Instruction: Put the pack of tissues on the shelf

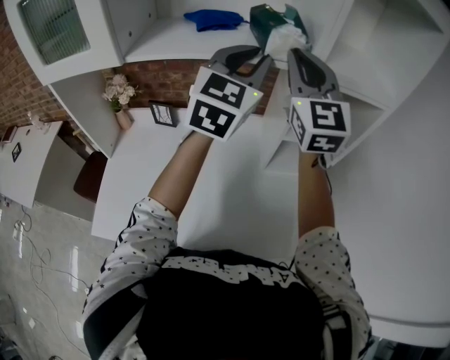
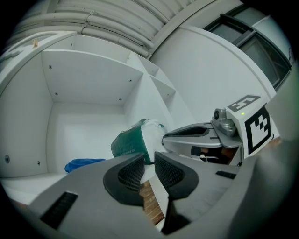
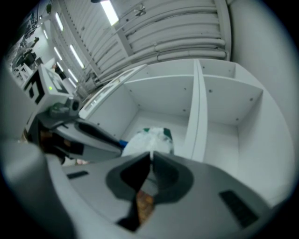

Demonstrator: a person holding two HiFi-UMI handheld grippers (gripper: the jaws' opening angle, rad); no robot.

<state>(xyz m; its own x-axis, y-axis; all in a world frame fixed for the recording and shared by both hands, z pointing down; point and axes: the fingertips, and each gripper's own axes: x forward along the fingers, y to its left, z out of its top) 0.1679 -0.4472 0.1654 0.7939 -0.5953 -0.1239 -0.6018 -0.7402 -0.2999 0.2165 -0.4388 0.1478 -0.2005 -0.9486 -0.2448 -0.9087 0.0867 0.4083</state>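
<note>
A: What's on the left?
B: A brick wall (image 1: 162,77), the white table (image 1: 232,204), a blue cloth (image 1: 211,19) on the shelf (image 1: 169,39). The left gripper (image 2: 148,161) has its jaws apart, empty.
A: Further right?
B: The pack of tissues (image 1: 271,21) rests on that shelf, the right gripper (image 3: 150,156) pinched on its white end

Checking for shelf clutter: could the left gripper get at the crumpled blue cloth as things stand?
Probably yes. The left gripper is open and empty, and the crumpled blue cloth lies uncovered on the white shelf, the green tissue pack beside it.

Our right tongs (image 1: 290,50) pinch the green plastic-wrapped tissue pack (image 1: 275,24) by its white end over the white shelf (image 1: 169,35), near a blue cloth (image 1: 213,19).
</note>
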